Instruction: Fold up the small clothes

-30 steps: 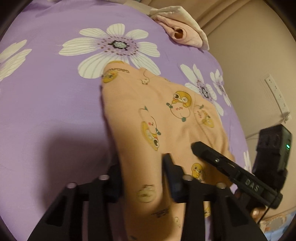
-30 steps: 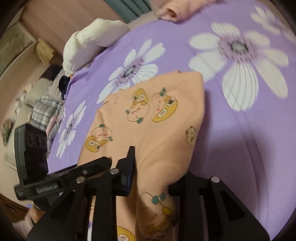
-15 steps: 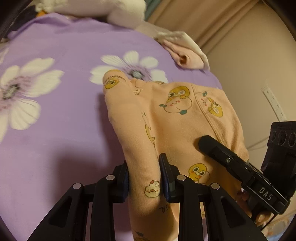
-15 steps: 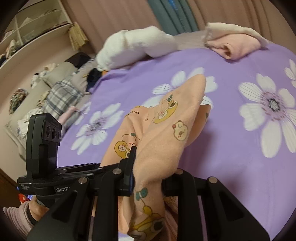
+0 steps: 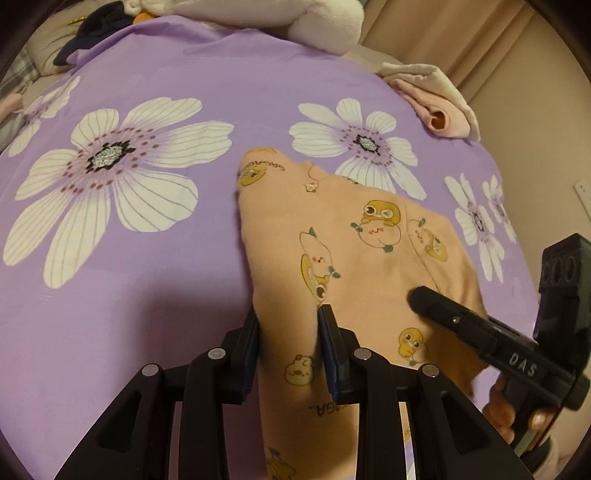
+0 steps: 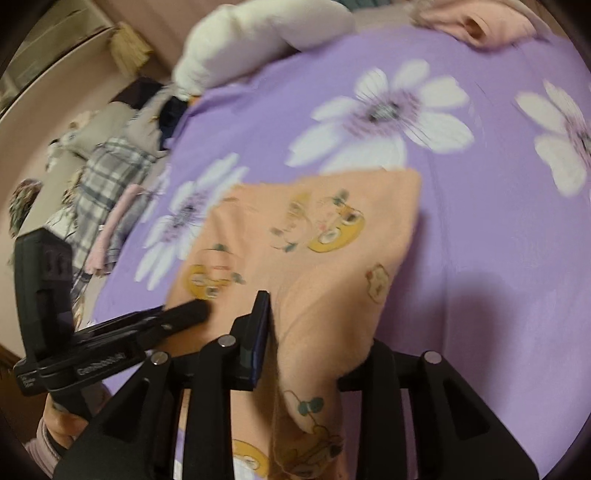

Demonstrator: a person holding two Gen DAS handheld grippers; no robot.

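A peach garment [image 5: 351,240] printed with yellow ducks lies folded on the purple flowered bedsheet [image 5: 147,288]. My left gripper [image 5: 288,325] pinches a ridge of its near left edge; both pads touch the cloth while the jaws are opening. In the right wrist view the same garment [image 6: 314,258] bulges between the fingers of my right gripper [image 6: 317,325]. Those jaws are opening, and the cloth sits slack beside the left pad and drapes over the right finger. Each gripper shows in the other's view, held by a hand [image 5: 509,406].
Folded pink clothes [image 5: 436,110] lie at the bed's far right corner. A white plush pillow [image 5: 295,14] sits at the far edge. Plaid and other loose clothes [image 6: 107,166] are heaped beyond the left side of the bed. A wall [image 5: 554,129] stands close on the right.
Both grippers carried the garment's near edge up and forward, then lowered it onto the bed. The raised fold now lies flatter, and the right jaws stand wider around the cloth.
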